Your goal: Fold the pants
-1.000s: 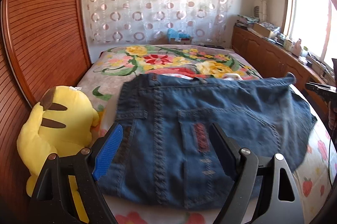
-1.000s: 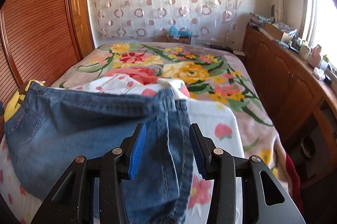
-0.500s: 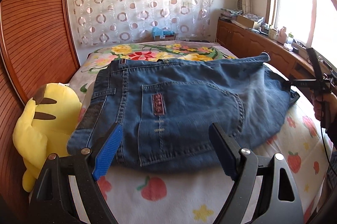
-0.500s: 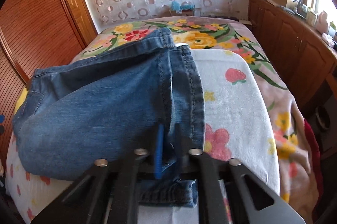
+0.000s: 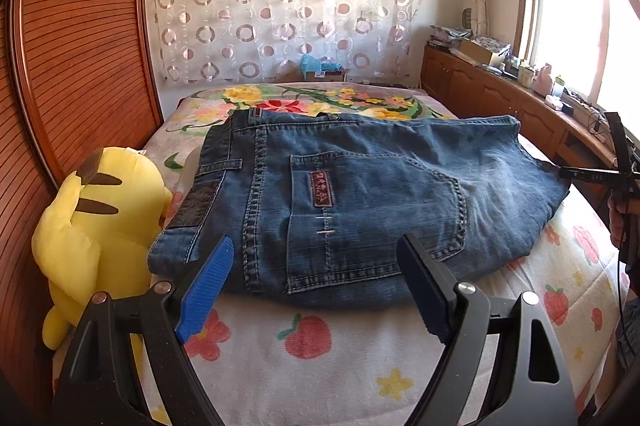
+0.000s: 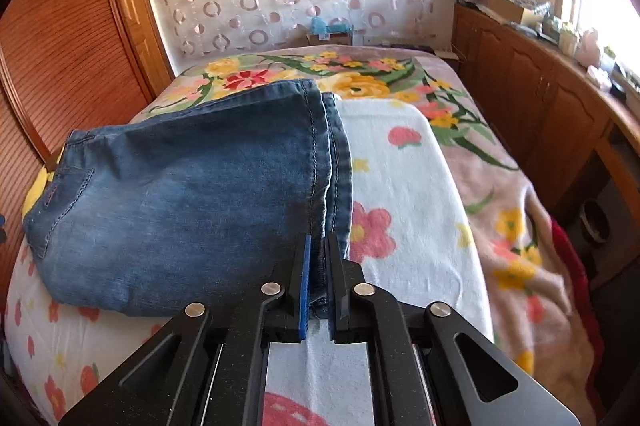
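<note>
Blue denim pants (image 5: 360, 193) lie folded across a white fruit-print sheet (image 5: 320, 358) on the bed, back pocket up, waistband to the far left. My left gripper (image 5: 316, 270) is open and empty, just short of the pants' near edge. My right gripper (image 6: 319, 250) is shut on the pants' hem (image 6: 332, 161) at the near right corner. The right gripper also shows in the left wrist view (image 5: 568, 171), at the pants' right edge.
A yellow plush toy (image 5: 96, 218) sits at the bed's left side against a wooden wall (image 5: 76, 49). A floral blanket (image 6: 480, 153) covers the bed beyond. Wooden cabinets (image 6: 540, 93) with clutter line the right wall under a window.
My right gripper closed on the pants' hem and drew the pants toward me. My left gripper pulled back from over the pants and stayed open.
</note>
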`<state>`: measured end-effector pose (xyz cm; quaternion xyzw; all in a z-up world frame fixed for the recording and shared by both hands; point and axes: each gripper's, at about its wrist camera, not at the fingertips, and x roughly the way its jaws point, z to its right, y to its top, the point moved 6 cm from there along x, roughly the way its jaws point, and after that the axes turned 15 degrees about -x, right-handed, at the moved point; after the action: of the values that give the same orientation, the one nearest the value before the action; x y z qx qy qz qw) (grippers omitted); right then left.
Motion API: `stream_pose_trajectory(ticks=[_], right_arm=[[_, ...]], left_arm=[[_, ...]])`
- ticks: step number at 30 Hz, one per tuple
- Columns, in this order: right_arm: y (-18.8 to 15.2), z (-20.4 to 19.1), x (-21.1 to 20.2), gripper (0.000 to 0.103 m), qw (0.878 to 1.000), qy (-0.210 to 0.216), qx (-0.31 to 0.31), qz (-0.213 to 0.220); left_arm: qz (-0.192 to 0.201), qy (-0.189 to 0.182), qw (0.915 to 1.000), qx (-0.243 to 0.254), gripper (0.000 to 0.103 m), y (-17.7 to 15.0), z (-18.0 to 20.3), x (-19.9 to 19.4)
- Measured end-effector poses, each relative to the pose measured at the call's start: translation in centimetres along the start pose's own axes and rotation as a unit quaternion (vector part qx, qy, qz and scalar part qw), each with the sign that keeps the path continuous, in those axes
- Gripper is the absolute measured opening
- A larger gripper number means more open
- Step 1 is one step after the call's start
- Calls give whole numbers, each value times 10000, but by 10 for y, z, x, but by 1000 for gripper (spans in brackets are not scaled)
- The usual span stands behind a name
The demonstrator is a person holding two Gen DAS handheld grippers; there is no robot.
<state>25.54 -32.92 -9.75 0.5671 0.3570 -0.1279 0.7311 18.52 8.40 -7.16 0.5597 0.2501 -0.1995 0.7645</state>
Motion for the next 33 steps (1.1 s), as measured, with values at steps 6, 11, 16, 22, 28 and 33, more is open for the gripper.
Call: stream_pose_trajectory(ticks=[6, 11, 16, 22, 28, 33], right_arm=[[-9, 0, 19, 48, 9996, -41, 206, -182], [-8, -14, 22, 48, 9995, -74, 65, -297], [-7, -26, 22, 37, 9986, -302, -317, -281], [-12, -26, 23, 36, 9988, -294, -332, -215], [-11, -30, 23, 36, 9986, -319, -361, -221], [-10, -27, 21, 36, 9987, -307, -355, -215]], left_arm=[[-55, 70, 10000, -28, 85, -5, -5, 4], [-80, 121, 9999, -77, 85, -7, -10, 7], [-82, 206, 9997, -64, 85, -4, -18, 9], [-80, 404, 9989, -204, 85, 7, -43, 11], [-282, 518, 9972, -455, 84, 19, -70, 27], [-427, 803, 9944, -530, 81, 24, -87, 44]])
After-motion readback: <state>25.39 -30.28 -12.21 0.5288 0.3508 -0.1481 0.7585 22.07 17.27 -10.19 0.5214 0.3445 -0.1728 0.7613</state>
